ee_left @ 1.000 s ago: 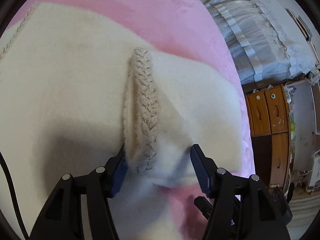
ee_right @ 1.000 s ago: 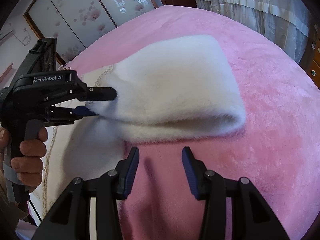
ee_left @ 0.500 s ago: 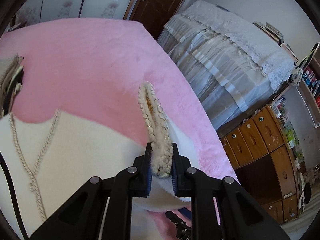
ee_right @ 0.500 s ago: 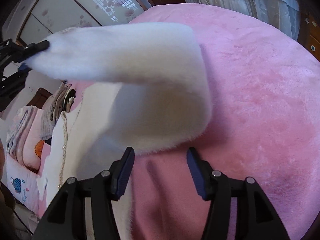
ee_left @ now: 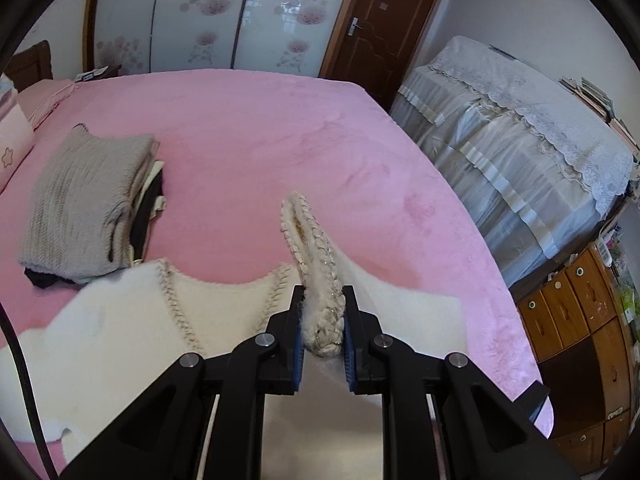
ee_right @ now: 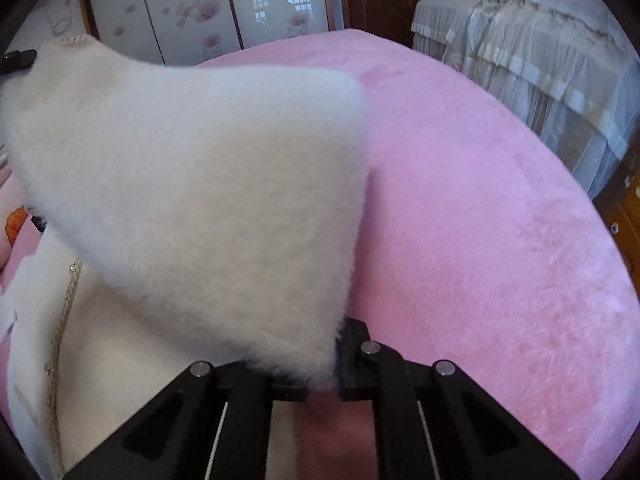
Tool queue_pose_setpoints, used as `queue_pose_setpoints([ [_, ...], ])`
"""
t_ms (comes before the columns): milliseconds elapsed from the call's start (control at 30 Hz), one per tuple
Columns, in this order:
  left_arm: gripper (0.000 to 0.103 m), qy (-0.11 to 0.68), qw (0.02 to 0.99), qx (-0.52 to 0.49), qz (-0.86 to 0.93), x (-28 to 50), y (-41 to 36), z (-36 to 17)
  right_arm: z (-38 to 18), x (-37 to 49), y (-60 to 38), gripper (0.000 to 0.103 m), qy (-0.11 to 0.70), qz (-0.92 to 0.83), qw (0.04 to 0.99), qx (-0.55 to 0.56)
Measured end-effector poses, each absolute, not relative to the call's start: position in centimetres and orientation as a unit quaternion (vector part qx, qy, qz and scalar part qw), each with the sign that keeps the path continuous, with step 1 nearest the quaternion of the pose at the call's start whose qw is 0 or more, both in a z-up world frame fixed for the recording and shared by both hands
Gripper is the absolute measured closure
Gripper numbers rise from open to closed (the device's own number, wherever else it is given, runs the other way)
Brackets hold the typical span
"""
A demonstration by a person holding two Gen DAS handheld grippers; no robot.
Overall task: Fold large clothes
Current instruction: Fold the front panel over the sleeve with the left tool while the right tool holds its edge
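Now the left gripper (ee_left: 322, 334), clenched on the braided cuff of the fluffy cream cardigan (ee_right: 192, 184), has lifted that sleeve clear of the pink plush bedspread (ee_left: 248, 140). The right gripper (ee_right: 320, 364), open above the bedspread a second ago, has closed on the sleeve's lower fold. Both ends held, the sleeve seems ready to swing across the cardigan's body.

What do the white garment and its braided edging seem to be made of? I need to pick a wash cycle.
The white garment looks like plush fleece or faux fur: a dense, fuzzy, matte pile. The braided edging, pinched in the left gripper, looks like thick cream yarn plaited with a glinting metallic thread. The actual fibre content cannot be told from looks alone.
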State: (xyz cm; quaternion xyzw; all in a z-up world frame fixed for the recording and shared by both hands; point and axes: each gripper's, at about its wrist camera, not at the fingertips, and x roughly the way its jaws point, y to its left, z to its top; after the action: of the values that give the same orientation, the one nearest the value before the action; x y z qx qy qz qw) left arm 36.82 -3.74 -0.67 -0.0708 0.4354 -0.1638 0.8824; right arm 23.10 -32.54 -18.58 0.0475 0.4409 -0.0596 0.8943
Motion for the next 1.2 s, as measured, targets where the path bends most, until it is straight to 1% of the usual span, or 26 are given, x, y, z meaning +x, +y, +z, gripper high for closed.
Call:
queue_pose_setpoints([
  [133, 0.09, 0.466, 0.871, -0.083, -0.13, 35.9, 0.5, -6.0, -18.8, 23.3, -29.2, 0.094, 0.445, -0.068, 0.892, -0.04],
  [267, 0.09, 0.511, 0.849, -0.097, -0.095, 34.8, 3.7, -12.6, -20.1, 22.7, -27.1, 0.085, 0.449, -0.072, 0.884, -0.109],
  [367, 0.09, 0.531, 0.837, -0.103, -0.084, 34.4, 5.3, -16.7, -20.4, 22.2, -26.6, 0.084, 0.449, -0.079, 0.879, -0.141],
  [433, 0.089, 0.54, 0.832, -0.103, -0.078, 34.1, 5.4, -18.6, -20.7, 22.0, -26.4, 0.079, 0.452, -0.08, 0.875, -0.155],
  [500, 0.089, 0.551, 0.826, -0.096, -0.073, 33.9, 5.4, -20.1, -21.1, 21.6, -26.2, 0.067, 0.458, -0.079, 0.871, -0.156],
  [533, 0.089, 0.556, 0.822, -0.094, -0.074, 33.8, 5.3, -20.7, -21.1, 21.5, -26.4, 0.064, 0.461, -0.079, 0.871, -0.152],
  [600, 0.088, 0.559, 0.819, -0.101, -0.077, 33.7, 5.6, -21.4, -21.0, 21.2, -27.0, 0.054, 0.465, -0.075, 0.872, -0.135],
  [667, 0.087, 0.563, 0.815, -0.11, -0.083, 33.5, 5.8, -21.5, -20.7, 20.7, -28.1, 0.047, 0.474, -0.054, 0.873, -0.1],
  [700, 0.083, 0.566, 0.812, -0.112, -0.087, 33.5, 6.0, -21.6, -20.5, 20.6, -28.5, 0.047, 0.476, -0.046, 0.874, -0.086],
  [767, 0.065, 0.576, 0.801, -0.125, -0.105, 33.7, 6.5, -21.8, -19.9, 19.8, -29.8, 0.047, 0.483, -0.009, 0.874, -0.048],
  [800, 0.059, 0.58, 0.794, -0.139, -0.121, 33.9, 7.0, -21.8, -19.4, 19.4, -30.7, 0.047, 0.484, 0.014, 0.874, -0.023],
  [833, 0.049, 0.582, 0.788, -0.151, -0.132, 34.0, 7.4, -21.8, -18.9, 19.1, -31.4, 0.047, 0.484, 0.033, 0.874, 0.0],
  [867, 0.045, 0.58, 0.787, -0.157, -0.139, 34.0, 7.7, -21.5, -18.3, 18.8, -32.4, 0.047, 0.485, 0.058, 0.872, 0.03],
  [1067, 0.042, 0.573, 0.794, -0.155, -0.131, 36.8, 8.2, -20.9, -14.3, 19.1, -36.6, 0.046, 0.445, 0.106, 0.877, 0.147],
  [1200, 0.042, 0.582, 0.787, -0.161, -0.128, 39.7, 7.2, -21.7, -13.6, 22.7, -38.0, 0.046, 0.444, 0.051, 0.877, 0.176],
])
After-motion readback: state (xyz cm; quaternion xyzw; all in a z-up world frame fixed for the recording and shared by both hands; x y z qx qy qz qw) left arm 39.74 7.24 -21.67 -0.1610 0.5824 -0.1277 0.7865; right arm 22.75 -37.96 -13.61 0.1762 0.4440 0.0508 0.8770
